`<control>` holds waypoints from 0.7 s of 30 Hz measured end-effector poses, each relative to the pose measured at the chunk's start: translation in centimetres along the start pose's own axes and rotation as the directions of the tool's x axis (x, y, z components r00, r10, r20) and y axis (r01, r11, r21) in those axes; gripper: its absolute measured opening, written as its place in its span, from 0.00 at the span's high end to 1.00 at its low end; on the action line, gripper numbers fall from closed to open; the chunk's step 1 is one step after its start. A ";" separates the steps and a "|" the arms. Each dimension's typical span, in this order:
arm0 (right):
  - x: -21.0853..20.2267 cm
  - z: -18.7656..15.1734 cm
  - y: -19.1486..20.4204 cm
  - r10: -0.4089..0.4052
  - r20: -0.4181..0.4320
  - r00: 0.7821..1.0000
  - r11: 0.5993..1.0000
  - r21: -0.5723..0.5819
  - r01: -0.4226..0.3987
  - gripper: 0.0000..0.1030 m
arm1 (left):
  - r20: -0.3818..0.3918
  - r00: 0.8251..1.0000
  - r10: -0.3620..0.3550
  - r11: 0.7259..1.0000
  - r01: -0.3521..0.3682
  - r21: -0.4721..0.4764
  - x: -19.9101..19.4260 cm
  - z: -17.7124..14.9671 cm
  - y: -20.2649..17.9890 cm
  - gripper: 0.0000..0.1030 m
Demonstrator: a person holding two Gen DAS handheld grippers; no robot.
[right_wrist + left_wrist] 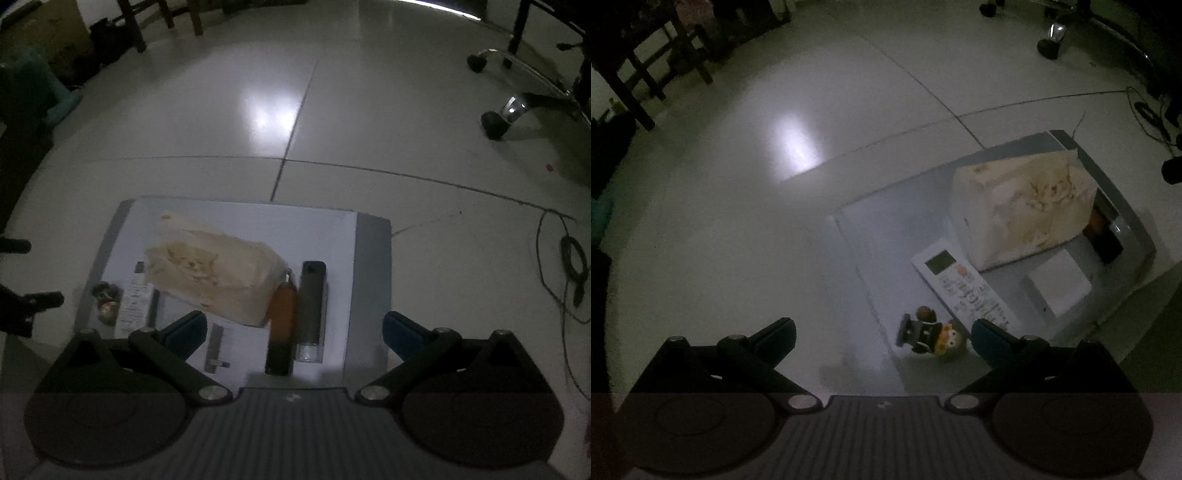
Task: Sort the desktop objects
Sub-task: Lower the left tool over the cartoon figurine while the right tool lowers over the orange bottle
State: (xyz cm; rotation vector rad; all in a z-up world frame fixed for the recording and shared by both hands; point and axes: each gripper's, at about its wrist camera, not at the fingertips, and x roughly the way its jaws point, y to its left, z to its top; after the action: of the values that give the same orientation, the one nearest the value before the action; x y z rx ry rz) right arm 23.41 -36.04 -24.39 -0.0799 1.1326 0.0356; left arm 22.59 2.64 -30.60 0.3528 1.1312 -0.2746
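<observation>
Overhead, crinkled cream tissue pack point(218, 280) beside smooth dark cylinder point(311, 306) on glossy tabletop point(325, 229).

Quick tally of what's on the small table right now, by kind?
Tissue pack: 1
Remote control: 1
Toy figure: 1
White box: 1
Bottles, one amber, one dark grey: 2
Total: 6
Both grippers open, holding nothing.
</observation>
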 end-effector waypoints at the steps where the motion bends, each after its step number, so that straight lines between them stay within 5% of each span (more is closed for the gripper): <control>1: 0.3 -0.1 -0.2 0.005 -0.005 1.000 1.000 0.018 -0.004 0.00 | -0.001 1.000 -0.006 1.000 0.006 -0.001 0.2 -0.1 -0.1 0.00; 8: 2.2 0.1 -1.4 0.019 -0.065 0.998 0.993 0.121 -0.011 0.00 | -0.005 0.999 -0.035 0.999 0.035 0.026 2.4 0.0 -0.3 0.00; 13: 3.4 0.3 -1.0 -0.013 -0.078 0.997 0.996 0.084 0.020 0.02 | 0.009 0.997 -0.079 0.995 0.078 0.055 3.5 0.3 -0.2 0.00; 17: 4.0 -0.1 -0.2 -0.038 -0.075 0.996 0.999 0.022 0.040 0.26 | 0.012 0.995 -0.096 0.990 0.094 0.101 3.8 -0.1 -0.4 0.00; 21: 4.8 -0.7 -0.2 -0.024 -0.112 0.993 0.999 0.021 0.027 0.38 | 0.013 0.997 -0.077 0.986 0.075 0.150 4.1 -0.9 -0.7 0.00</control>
State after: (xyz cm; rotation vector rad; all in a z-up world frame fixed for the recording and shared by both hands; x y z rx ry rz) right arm 24.85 -36.34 -28.99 -0.0774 1.2433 -0.0044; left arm 23.23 2.17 -34.76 0.4395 1.1098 -0.4310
